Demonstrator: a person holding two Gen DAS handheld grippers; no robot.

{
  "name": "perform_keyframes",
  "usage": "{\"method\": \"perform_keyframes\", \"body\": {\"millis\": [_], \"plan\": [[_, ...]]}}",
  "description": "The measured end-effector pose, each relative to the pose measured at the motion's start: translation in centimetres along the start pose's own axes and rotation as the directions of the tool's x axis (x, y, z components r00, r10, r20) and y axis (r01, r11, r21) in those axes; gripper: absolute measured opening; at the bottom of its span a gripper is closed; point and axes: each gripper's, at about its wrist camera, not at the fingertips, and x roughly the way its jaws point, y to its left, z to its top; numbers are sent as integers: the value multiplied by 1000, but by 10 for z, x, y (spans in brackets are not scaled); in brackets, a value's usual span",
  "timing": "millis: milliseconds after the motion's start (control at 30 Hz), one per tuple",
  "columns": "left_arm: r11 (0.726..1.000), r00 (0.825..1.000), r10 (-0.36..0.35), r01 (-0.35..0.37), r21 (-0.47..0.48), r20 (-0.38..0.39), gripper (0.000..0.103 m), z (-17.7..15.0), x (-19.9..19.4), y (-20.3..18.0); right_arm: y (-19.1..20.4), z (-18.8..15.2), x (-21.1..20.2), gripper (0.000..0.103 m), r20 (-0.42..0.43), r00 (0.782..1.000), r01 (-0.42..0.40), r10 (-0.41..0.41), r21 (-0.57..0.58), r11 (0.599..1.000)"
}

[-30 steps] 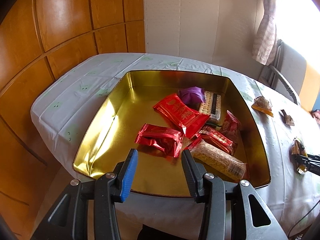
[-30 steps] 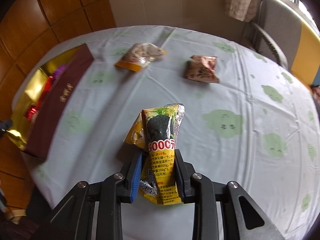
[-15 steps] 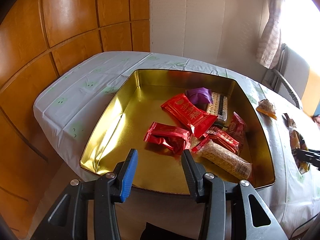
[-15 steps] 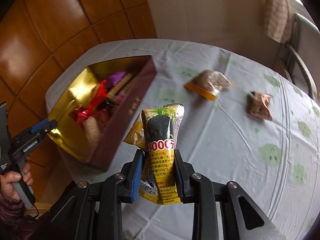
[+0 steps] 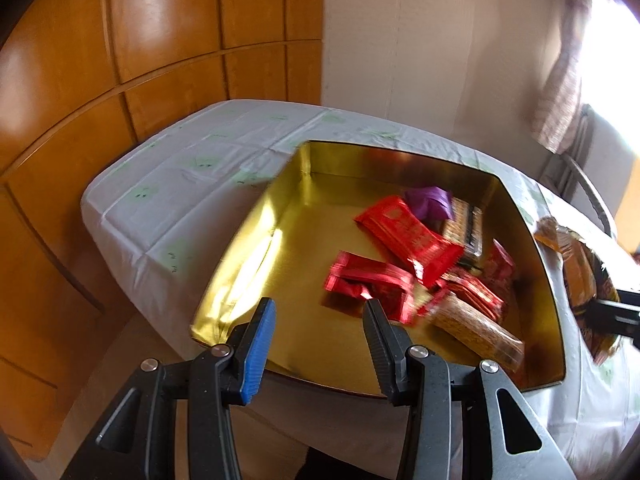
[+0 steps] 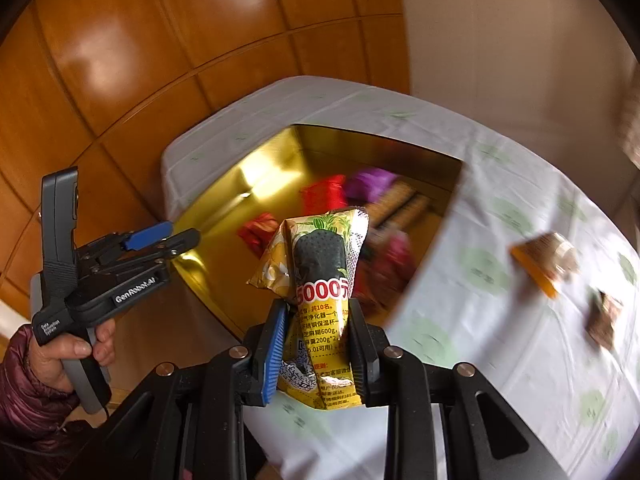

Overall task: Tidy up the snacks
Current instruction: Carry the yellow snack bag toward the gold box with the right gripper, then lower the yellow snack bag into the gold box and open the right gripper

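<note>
A gold-lined tin box (image 5: pixel 296 248) sits on the table and holds several snacks: red packets (image 5: pixel 408 236), a purple one (image 5: pixel 428 200) and a long grain bar (image 5: pixel 476 328). My left gripper (image 5: pixel 320 306) hovers at the box's near rim, open, with nothing between its fingers. My right gripper (image 6: pixel 316 312) is shut on a yellow snack packet (image 6: pixel 320 256), held upright above the near right side of the box (image 6: pixel 360 148). That packet (image 5: pixel 580 276) also shows at the right edge of the left wrist view. A hand holds the left gripper (image 6: pixel 180 238) at the box's left corner.
Two loose snacks lie on the white tablecloth (image 6: pixel 480 360) right of the box: an orange-edged packet (image 6: pixel 544 260) and a dark brown one (image 6: pixel 604 320). Wooden wall panels (image 5: pixel 120 60) stand close behind and left of the table. A chair (image 5: pixel 588 192) is at the far right.
My right gripper has swung left with the yellow packet, from over the bare tablecloth to the box. The left gripper has drifted slightly; its jaws are unchanged.
</note>
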Motion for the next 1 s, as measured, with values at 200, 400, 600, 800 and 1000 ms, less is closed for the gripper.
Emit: {"method": "perform_keyframes", "body": {"millis": [200,400,600,800,1000], "plan": [[999,999,33,-33,-41,-1,46,1,2,19,18,18,58,31,-98,994,-52,49,-25,998],[999,999,28,-29,-35,-21,46,-4,7,20,18,14,90,32,-160,986,-53,52,-6,999],[999,999,18,-19,-31,-37,46,-7,12,17,23,11,81,32,-152,987,-48,41,-43,998],[1000,999,11,-12,-23,-33,46,-7,12,13,43,9,80,18,-180,984,-39,18,-117,992],[1000,1000,6,-6,-11,-28,46,-7,8,10,38,13,100,15,-173,985,-17,0,-97,995]]}}
